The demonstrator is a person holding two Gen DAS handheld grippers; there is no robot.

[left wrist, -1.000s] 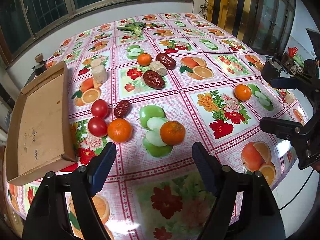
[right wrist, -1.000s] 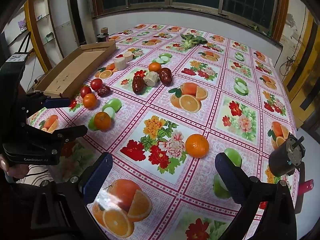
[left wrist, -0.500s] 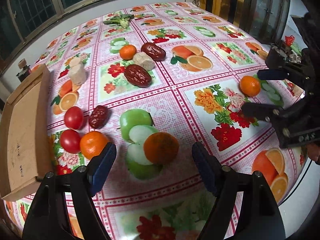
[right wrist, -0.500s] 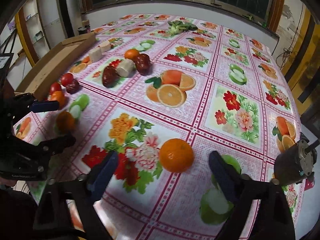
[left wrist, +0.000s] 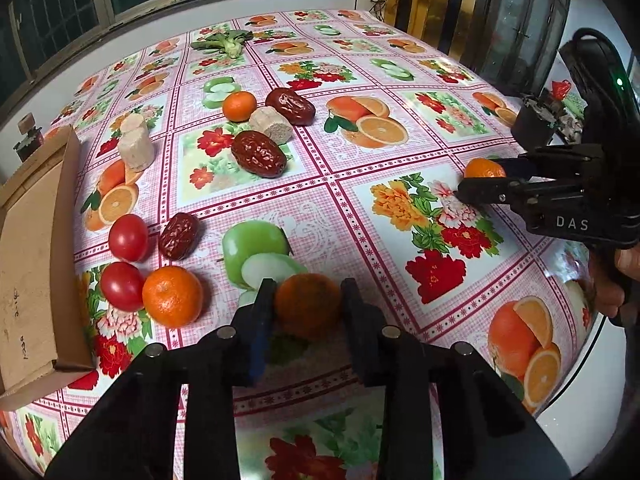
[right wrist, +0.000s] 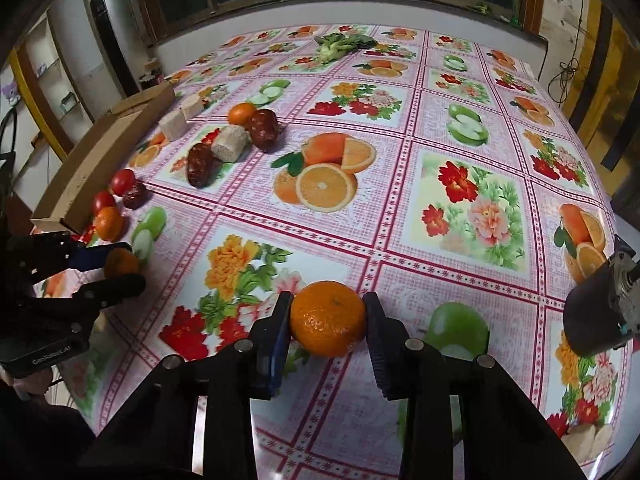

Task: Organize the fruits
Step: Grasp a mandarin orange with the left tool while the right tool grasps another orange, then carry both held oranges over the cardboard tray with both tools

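Note:
My left gripper (left wrist: 307,308) is shut on a tangerine (left wrist: 307,305) that rests on the fruit-print tablecloth. My right gripper (right wrist: 327,324) is shut on another tangerine (right wrist: 327,323) near the table's front edge. Both grips also show from the side: the right one in the left wrist view (left wrist: 480,170), the left one in the right wrist view (right wrist: 120,264). A third tangerine (left wrist: 173,297), two tomatoes (left wrist: 128,237) and a small red date (left wrist: 179,235) lie beside a cardboard tray (left wrist: 32,240). A fourth tangerine (left wrist: 239,106) sits further back.
Two large red dates (left wrist: 259,154) and pale cylinder pieces (left wrist: 135,152) lie mid-table. A green vegetable (left wrist: 224,42) lies at the far edge. The table edge (left wrist: 580,400) falls away at the right. The printed fruit is flat pattern.
Both grippers have moved forward and down and closed, each around its tangerine; half a second ago both were open with the fruit ahead of the fingers.

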